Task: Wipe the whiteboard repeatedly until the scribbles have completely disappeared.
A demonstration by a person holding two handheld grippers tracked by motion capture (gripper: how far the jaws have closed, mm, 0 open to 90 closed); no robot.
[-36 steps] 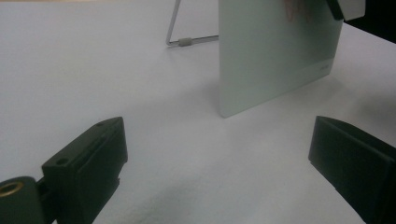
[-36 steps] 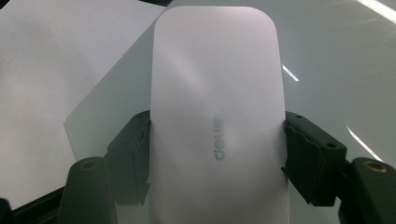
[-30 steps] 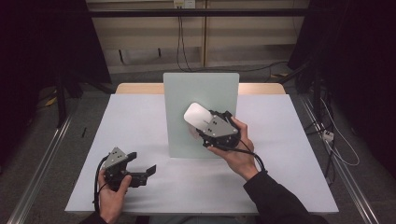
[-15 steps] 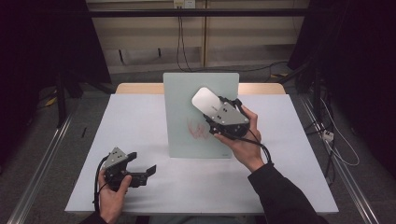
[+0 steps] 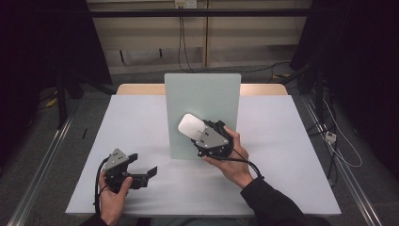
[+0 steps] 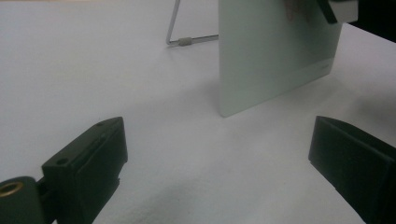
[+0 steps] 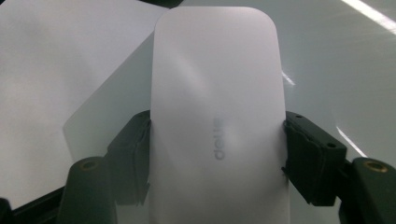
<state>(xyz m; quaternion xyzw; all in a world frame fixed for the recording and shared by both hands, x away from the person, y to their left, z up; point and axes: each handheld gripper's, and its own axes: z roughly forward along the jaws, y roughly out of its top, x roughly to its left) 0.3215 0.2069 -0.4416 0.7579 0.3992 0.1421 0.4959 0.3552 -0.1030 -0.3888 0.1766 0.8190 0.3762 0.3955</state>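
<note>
our right gripper [image 5: 202, 129] clamps the white mouse [image 7: 217, 116] against the upright board [image 5: 202, 94], at 12 o'clock from our open left gripper [image 5: 141, 172]; pushing hard could topple the board.

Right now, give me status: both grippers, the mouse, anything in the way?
Right gripper shut on white mouse, held in front of pale green board. Left gripper open, low over table, nothing between jaws. Only the upright board ahead.

The right tongs [image 5: 195, 134], clamped on the white mouse [image 5: 190, 126], have dropped lower down the upright board [image 5: 203, 101].
</note>
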